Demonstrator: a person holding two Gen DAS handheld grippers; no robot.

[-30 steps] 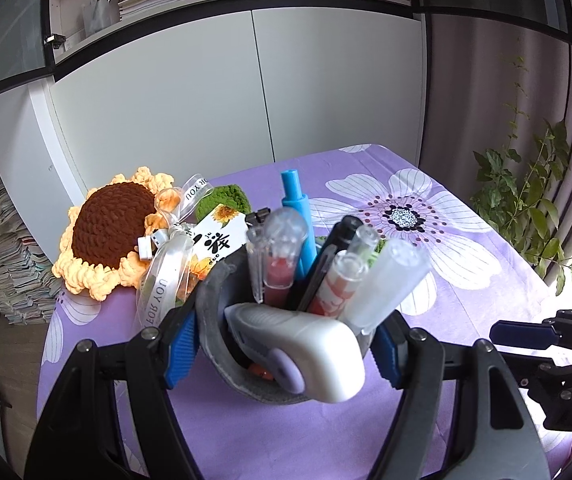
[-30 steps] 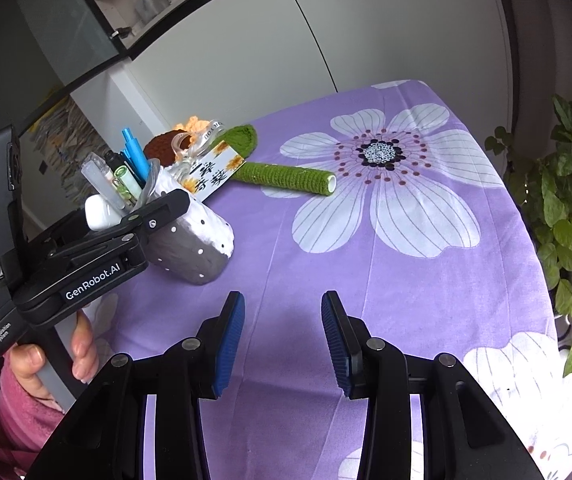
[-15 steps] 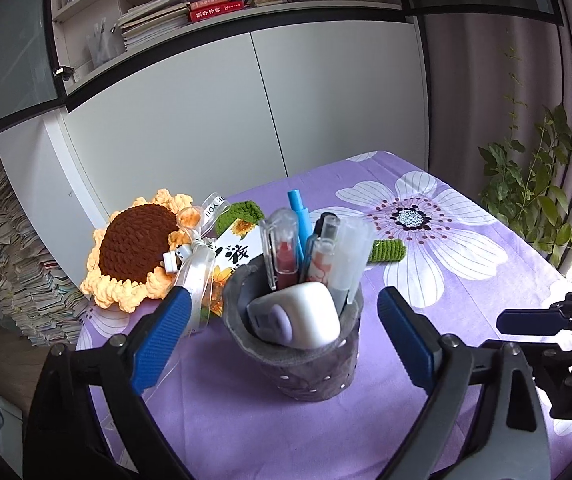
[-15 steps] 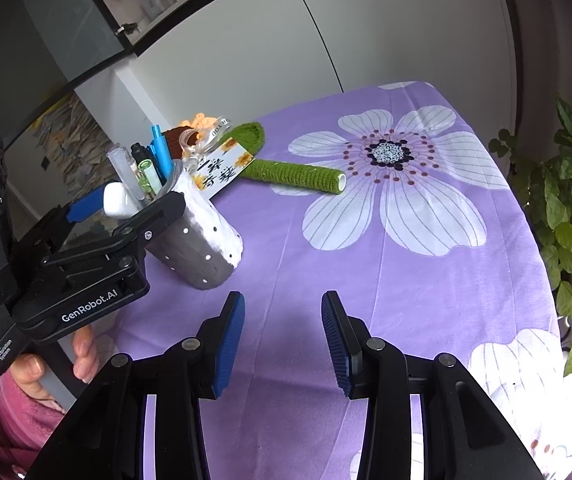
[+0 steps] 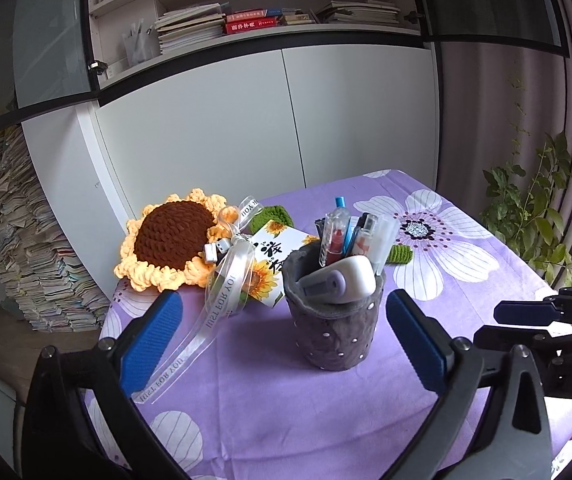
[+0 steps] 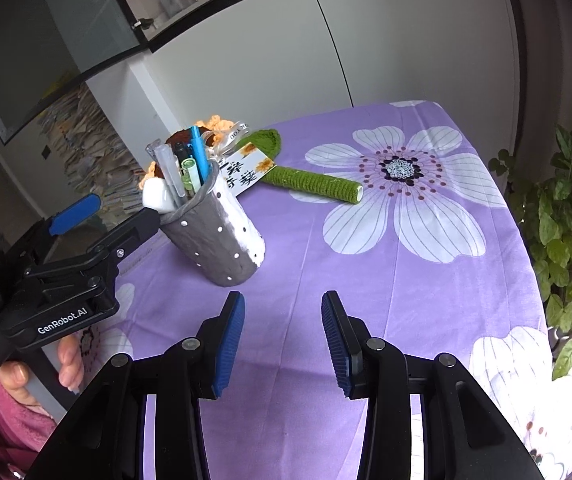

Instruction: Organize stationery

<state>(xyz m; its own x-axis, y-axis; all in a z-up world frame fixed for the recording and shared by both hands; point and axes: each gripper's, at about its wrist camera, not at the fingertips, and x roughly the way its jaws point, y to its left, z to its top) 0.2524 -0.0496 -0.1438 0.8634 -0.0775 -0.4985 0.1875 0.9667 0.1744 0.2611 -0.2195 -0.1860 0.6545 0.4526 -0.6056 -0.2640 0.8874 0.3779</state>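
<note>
Jaws of left gripper have just been opening and now stand spread wide, pads clear of the grey dotted pen holder, which sits between and just beyond them. Holder stands upright on the purple floral tabletop, packed with pens and a white correction-tape dispenser. Jaws of right gripper part-open, nothing between them, hovering over bare cloth near the holder. Crocheted sunflower with ribbon and card lies just behind the holder.
</note>
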